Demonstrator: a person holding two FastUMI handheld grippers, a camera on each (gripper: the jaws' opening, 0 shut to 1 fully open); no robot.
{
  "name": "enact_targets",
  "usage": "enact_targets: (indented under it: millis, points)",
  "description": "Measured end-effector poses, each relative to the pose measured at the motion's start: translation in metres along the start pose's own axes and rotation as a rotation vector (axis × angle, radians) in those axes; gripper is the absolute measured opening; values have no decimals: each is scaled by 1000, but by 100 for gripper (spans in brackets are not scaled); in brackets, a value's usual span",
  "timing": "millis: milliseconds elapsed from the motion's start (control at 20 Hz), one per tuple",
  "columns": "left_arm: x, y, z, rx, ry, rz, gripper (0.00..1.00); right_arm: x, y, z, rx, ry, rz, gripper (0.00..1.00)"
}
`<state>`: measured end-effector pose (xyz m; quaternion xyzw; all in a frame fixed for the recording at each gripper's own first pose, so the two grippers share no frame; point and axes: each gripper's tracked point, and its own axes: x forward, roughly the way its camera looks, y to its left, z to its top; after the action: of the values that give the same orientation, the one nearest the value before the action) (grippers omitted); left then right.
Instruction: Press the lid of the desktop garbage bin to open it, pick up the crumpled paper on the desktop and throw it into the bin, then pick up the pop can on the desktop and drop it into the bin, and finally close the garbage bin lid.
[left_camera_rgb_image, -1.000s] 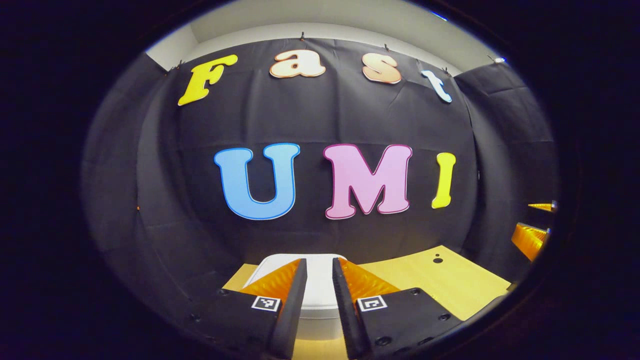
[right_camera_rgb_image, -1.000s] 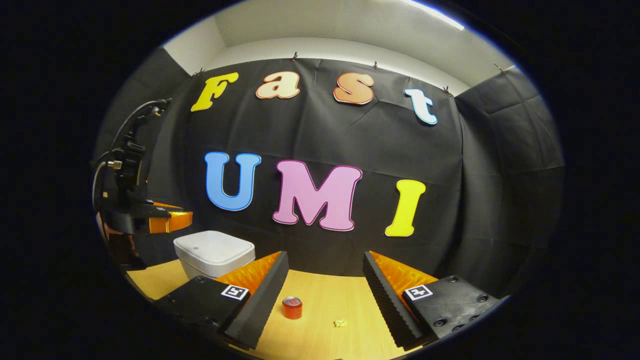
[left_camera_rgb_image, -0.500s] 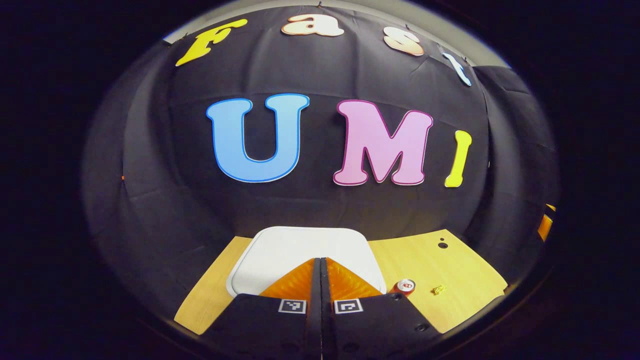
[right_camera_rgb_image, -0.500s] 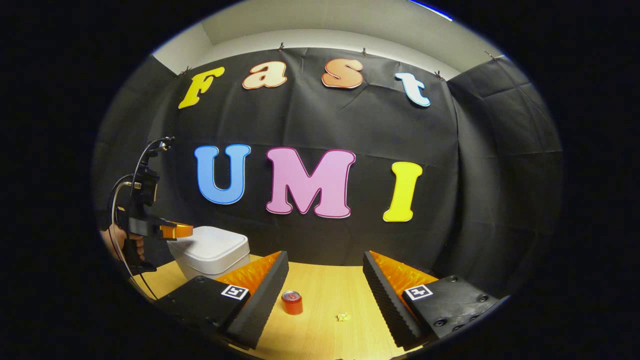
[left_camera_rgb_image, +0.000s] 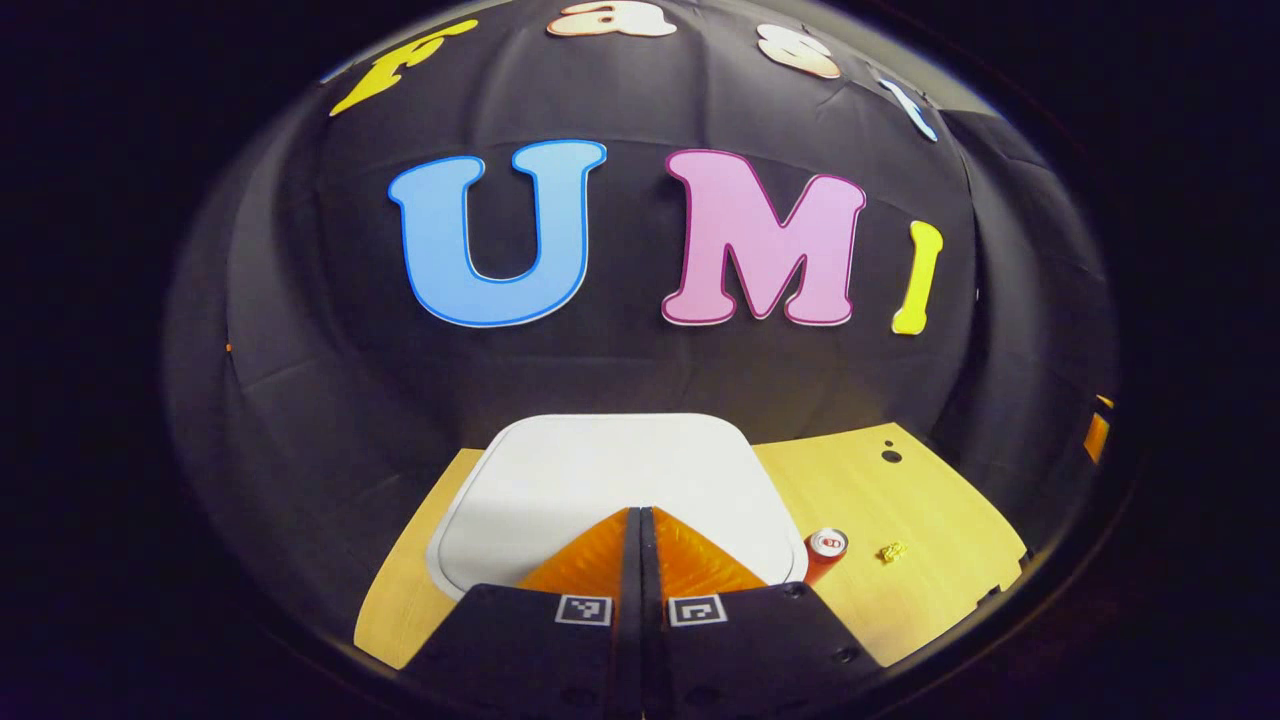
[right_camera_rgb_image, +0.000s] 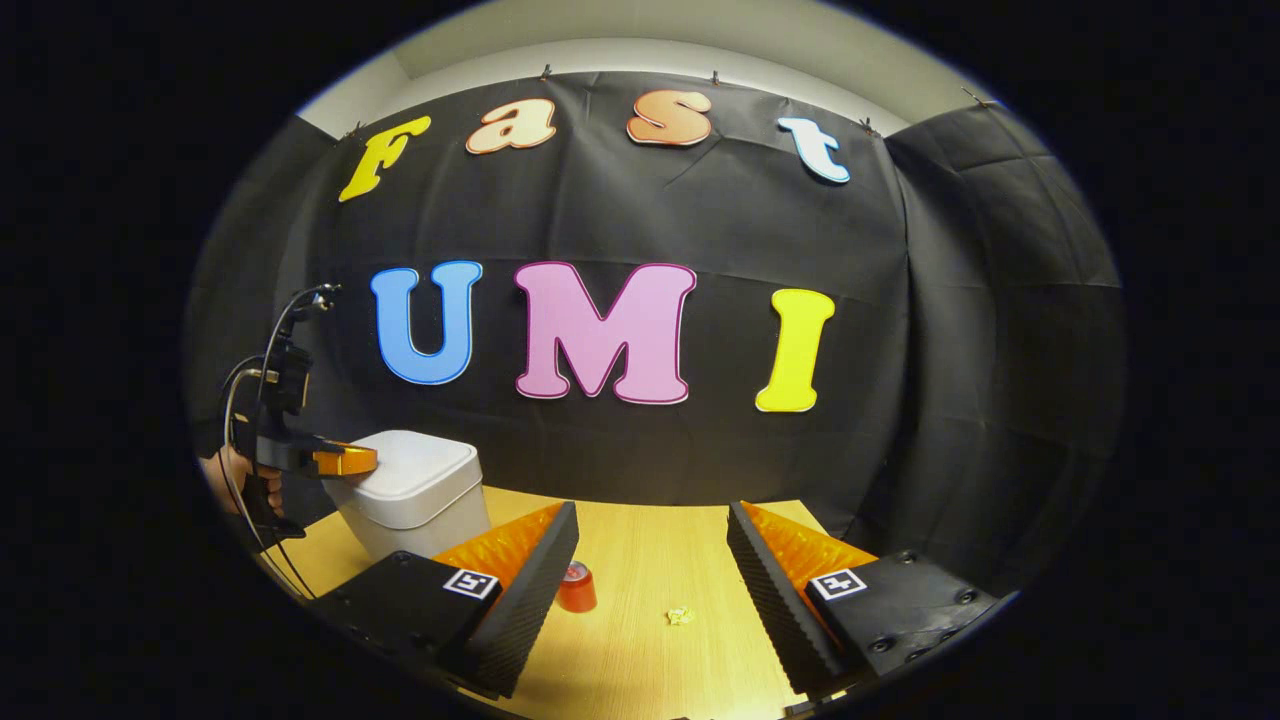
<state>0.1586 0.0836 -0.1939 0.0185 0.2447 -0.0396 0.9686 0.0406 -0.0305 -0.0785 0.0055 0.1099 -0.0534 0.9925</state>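
Note:
The white bin (left_camera_rgb_image: 610, 475) stands at the table's left end with its lid down. My left gripper (left_camera_rgb_image: 640, 514) is shut with nothing between its fingers, and its tips hover over the lid's near edge. From the right gripper view, that left gripper (right_camera_rgb_image: 345, 460) reaches over the top of the bin (right_camera_rgb_image: 415, 495); contact is unclear. The red pop can (right_camera_rgb_image: 577, 589) stands upright on the table, with the small yellowish crumpled paper (right_camera_rgb_image: 681, 615) to its right. My right gripper (right_camera_rgb_image: 650, 512) is open above them, holding nothing. The left gripper view shows the can (left_camera_rgb_image: 826, 547) and the paper (left_camera_rgb_image: 890, 551) right of the bin.
The light wooden table (right_camera_rgb_image: 650, 650) ends at the black cloth wall close behind the bin. A hand (right_camera_rgb_image: 235, 480) holds the left gripper's handle, with a cable looping above it. A small dark hole (left_camera_rgb_image: 884, 456) marks the tabletop's far right.
My left gripper's fingers have gone from slightly apart to shut, and it has moved forward and down over the bin lid. The right gripper stayed open and shifted a little.

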Motion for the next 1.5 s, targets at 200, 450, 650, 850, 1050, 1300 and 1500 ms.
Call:
enact_targets:
  millis: [200,450,650,850,1050,1300,1500]
  points:
    - [0,1,-6,-42,-8,-2,7,1,-6,-7,10,14,-11,96]
    - [-1,1,6,54,-48,39,7,3,-15,-20,13,34,-21,96]
    - [-20,-1,42,61,-147,111,6,-2,-19,-20,3,33,-24,97]
    - [-59,-20,88,16,-268,95,6,-1,-30,-15,12,29,-43,97]
    - [-106,-51,105,-36,-333,44,6,-4,-38,-15,17,30,-56,97]
    - [-158,-99,100,-45,-393,-17,8,-6,-39,-22,14,42,-59,97]
    - [-174,-142,77,-42,-371,-135,55,0,-35,-41,-2,97,-43,96]
